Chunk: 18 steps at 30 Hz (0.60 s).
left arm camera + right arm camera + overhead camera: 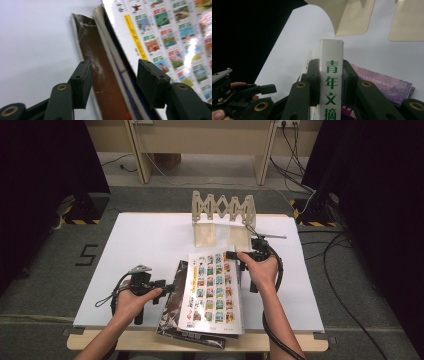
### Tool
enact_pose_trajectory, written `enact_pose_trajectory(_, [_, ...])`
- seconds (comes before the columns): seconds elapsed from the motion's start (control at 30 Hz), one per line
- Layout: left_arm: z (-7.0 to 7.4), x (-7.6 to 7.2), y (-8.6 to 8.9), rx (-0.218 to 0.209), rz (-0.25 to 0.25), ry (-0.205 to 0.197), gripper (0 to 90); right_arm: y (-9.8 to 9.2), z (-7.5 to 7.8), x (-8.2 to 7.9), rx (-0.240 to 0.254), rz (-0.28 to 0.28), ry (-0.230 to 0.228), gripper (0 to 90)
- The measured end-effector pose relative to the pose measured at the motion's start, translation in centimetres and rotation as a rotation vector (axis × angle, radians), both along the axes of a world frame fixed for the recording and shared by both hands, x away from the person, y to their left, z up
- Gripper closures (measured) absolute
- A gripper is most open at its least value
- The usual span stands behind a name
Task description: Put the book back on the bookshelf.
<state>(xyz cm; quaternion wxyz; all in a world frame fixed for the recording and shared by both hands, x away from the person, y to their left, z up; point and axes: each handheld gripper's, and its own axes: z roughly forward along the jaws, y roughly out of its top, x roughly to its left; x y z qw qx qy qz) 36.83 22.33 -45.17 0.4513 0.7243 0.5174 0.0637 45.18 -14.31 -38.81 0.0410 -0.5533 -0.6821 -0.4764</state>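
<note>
A white board [145, 245] covers the table, grey carpet around it, a wooden rack [223, 210] at twelve o'clock. The right gripper [239, 256] clamps the white book [212, 292]; the left gripper [167, 286], at nine o'clock, gapes wide beside it.

i'm looking at a recording lab: black curtains [40, 160] at 9 and 3 o'clock, cables [295, 150] trailing to wall sockets at 1 o'clock, hazard-striped stand feet [82, 215], grey carpet, and a white-sheeted counter [150, 250] at centre.

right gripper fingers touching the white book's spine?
Touching. In the right gripper view the right gripper has both fingers pressed flat against the two sides of the white book, with no gap.
</note>
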Motion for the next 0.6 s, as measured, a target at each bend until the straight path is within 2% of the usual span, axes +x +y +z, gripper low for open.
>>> enact_pose_trajectory(0.17, [0.1, -0.3, 0.7, 0.031, 0.020, -0.036, 43.8, 0.0, 1.2, -0.4, -0.024, -0.006, -0.035, 73.8])
enact_pose_trajectory(0.2, [0.0, -0.4, 0.8, 0.033, 0.022, -0.038, 43.1, 0.1, 1.6, -0.6, -0.038, -0.009, -0.051, 73.8])
enact_pose_trajectory(0.5, [-0.3, -0.7, 1.6, 0.022, 0.046, -0.044, 42.2, 0.6, 2.9, -1.0, -0.081, -0.007, -0.098, 73.9])
enact_pose_trajectory(0.6, [-0.4, -0.8, 1.9, 0.042, 0.057, -0.050, 41.9, 0.6, 3.2, -1.1, -0.089, -0.014, -0.110, 73.8])
